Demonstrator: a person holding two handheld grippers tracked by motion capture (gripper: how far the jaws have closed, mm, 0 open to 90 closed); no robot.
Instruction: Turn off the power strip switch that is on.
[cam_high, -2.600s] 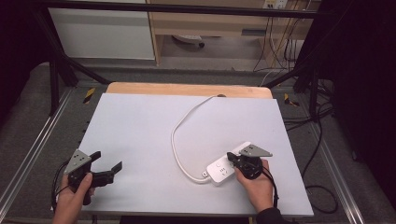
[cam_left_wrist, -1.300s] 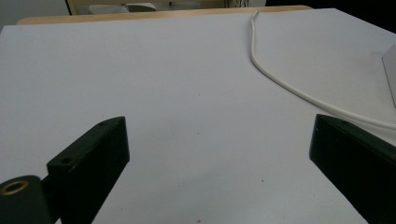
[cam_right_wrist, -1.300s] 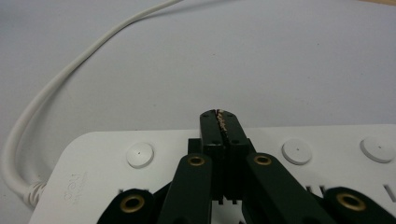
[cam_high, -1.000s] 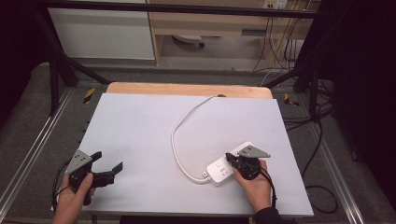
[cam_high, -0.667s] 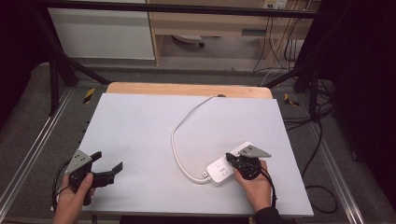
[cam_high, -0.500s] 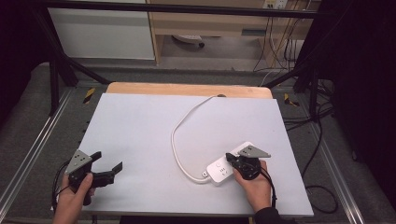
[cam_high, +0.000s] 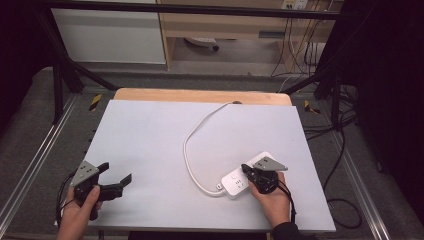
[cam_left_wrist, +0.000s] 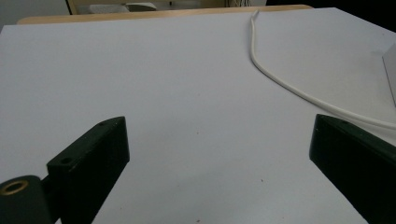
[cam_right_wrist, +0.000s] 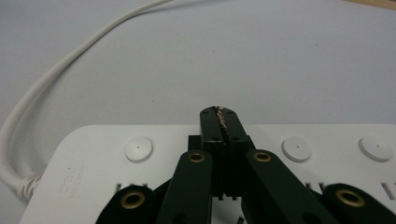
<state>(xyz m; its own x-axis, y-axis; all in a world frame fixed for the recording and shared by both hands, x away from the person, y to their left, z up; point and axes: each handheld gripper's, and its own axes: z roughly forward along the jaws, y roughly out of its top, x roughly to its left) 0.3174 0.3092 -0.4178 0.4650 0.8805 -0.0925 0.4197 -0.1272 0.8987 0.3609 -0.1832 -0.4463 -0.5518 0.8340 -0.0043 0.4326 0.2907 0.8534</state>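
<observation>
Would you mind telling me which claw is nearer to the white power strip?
Right. The right claw sits shut directly over the white power strip, between its round buttons. The left claw stands open far across the table, apart from the strip.

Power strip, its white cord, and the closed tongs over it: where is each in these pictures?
power strip (cam_right_wrist: 327, 172): right gripper view, on its white top face.
white cord (cam_high: 187, 150): high view, on the bend of its loop.
right tongs (cam_right_wrist: 224, 115): right gripper view, at the shut tips above the strip.
</observation>
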